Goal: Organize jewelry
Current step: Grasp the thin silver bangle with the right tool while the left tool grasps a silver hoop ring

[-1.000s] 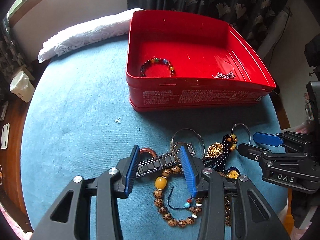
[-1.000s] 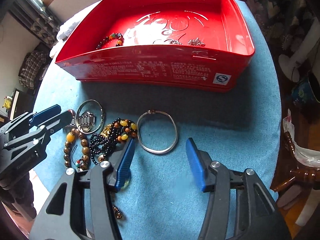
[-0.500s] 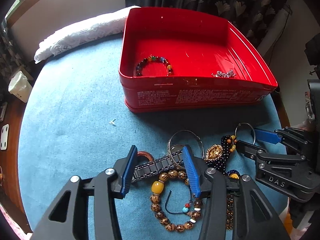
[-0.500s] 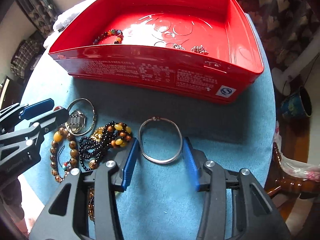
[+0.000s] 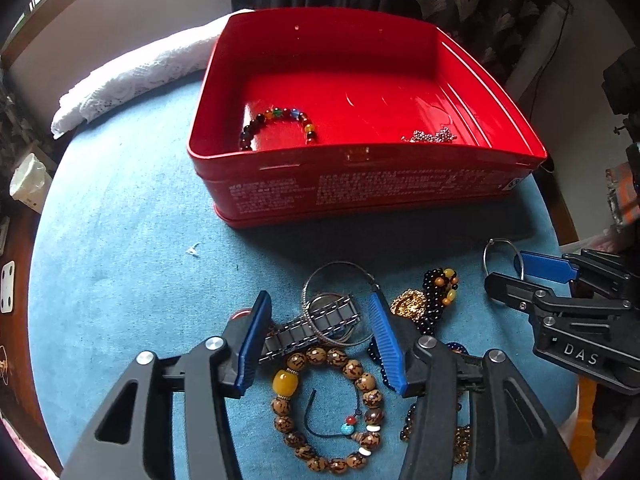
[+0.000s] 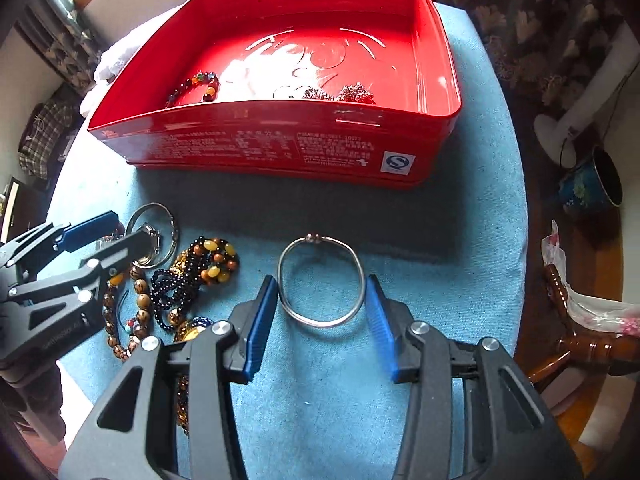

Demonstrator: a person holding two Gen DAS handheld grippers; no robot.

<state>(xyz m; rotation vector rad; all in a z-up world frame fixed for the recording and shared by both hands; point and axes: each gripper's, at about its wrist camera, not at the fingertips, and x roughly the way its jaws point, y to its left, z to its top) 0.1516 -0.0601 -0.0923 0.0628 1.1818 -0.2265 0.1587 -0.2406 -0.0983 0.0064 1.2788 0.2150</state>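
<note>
An open red tin [image 5: 360, 152] stands on the blue tabletop and holds a coloured bead bracelet [image 5: 276, 120] and a small silver chain [image 5: 432, 136]. In front of it lies a heap of jewelry. My left gripper [image 5: 318, 308] hangs over a metal watch [image 5: 316, 324] tangled with thin bangles. Its jaws are opening, with the watch between them. A wooden bead bracelet [image 5: 328, 400] lies just below. A black and amber bead strand [image 6: 208, 264] lies to the right. My right gripper [image 6: 320, 300] has both pads against a silver bangle [image 6: 320, 322] flat on the cloth.
A white lace cloth [image 5: 132, 76] lies behind the tin at the left. The round table's edge [image 6: 516, 240] curves down the right side. Beyond it stand a wooden chair [image 6: 580, 340] and a dark mug [image 6: 588, 188] on the floor.
My right gripper has slid forward around the silver bangle and its jaws have narrowed onto it. My left gripper's jaws have widened over the watch.
</note>
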